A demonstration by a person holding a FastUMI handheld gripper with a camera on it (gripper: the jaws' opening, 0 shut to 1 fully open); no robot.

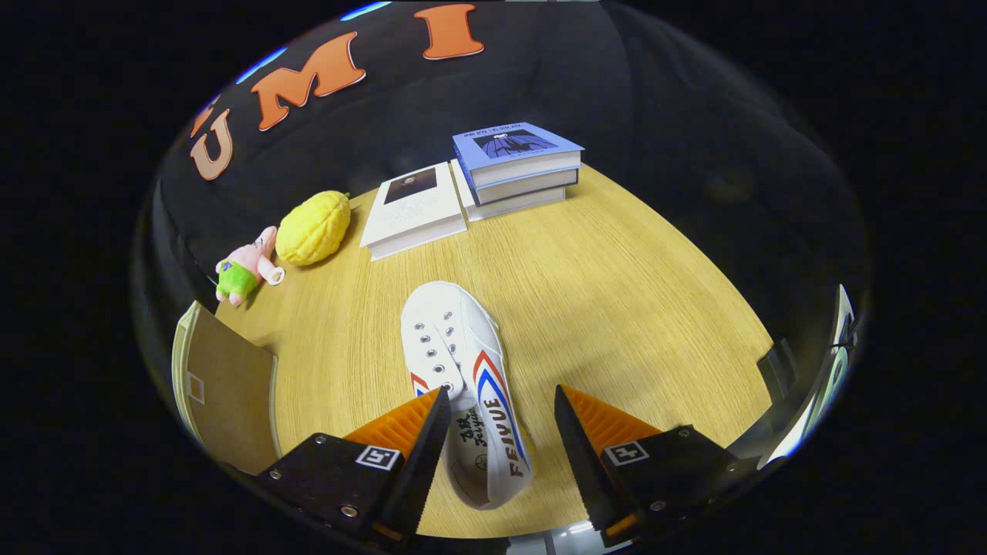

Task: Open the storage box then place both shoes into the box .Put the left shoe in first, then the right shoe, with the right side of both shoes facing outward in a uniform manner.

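A white canvas shoe (463, 370) with red and blue stripes lies on the wooden table (601, 293), toe pointing away from me. Its heel end lies between my fingers, closer to the left finger, which overlaps its laced top. My gripper (501, 401) is open, hovering above the shoe, and the right finger stands apart from it. The edge of a brown storage box (227, 385) with a pale rim shows to the left of the left finger.
Beyond the shoe a white book (412, 210) lies flat next to a stack of books with a blue cover (515, 166). A yellow plush fruit (311, 228) and a small pink and green plush toy (245, 267) lie at the far left.
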